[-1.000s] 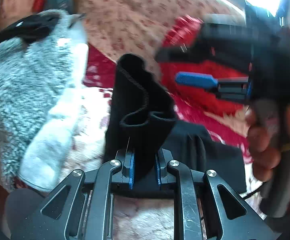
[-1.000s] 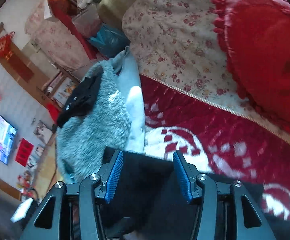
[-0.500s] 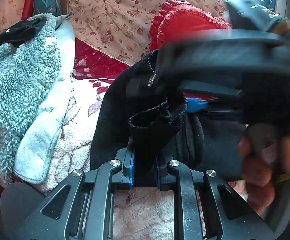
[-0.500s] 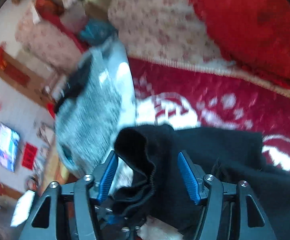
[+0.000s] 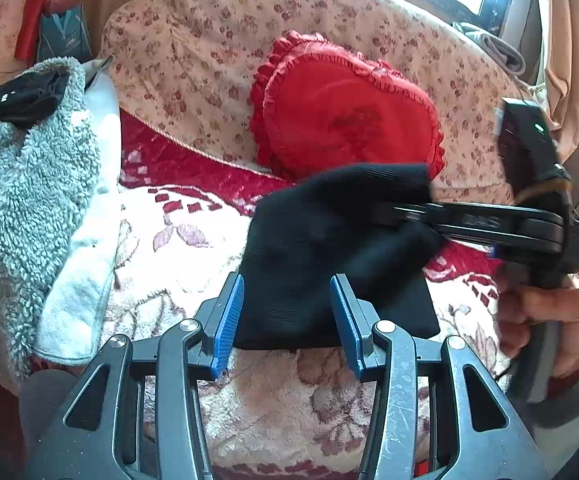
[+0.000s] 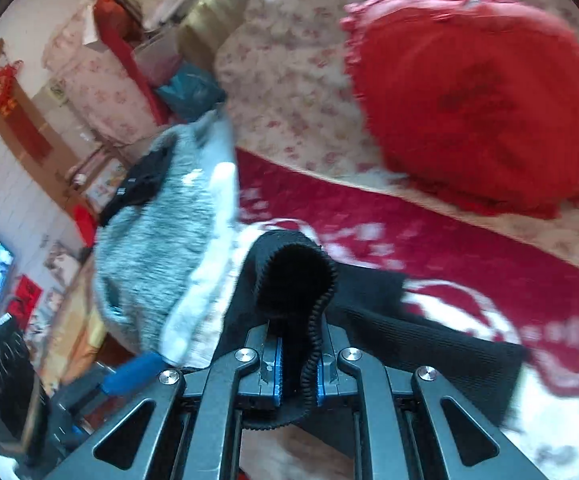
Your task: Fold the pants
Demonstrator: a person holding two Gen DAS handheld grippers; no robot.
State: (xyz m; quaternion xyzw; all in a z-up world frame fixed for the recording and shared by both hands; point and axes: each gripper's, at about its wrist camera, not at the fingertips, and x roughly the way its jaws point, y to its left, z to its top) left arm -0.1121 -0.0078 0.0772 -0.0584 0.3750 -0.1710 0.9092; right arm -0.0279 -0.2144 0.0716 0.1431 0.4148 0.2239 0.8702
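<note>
Right tongs (image 6: 297, 372) are clamped tight on the ribbed hem of the black knit pants (image 5: 329, 264), reaching sideways across the left view. Left tongs (image 5: 287, 320) sit spread wide, the pants lying between them on the floral plush blanket (image 5: 177, 264).

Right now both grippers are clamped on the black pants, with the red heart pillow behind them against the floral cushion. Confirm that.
Not quite. Only the right gripper is clamped on the black pants; the right wrist view shows its jaws shut on the hem. In the left wrist view the left gripper has its jaws spread open around the cloth. The red heart pillow does lean against the floral cushion.
</note>
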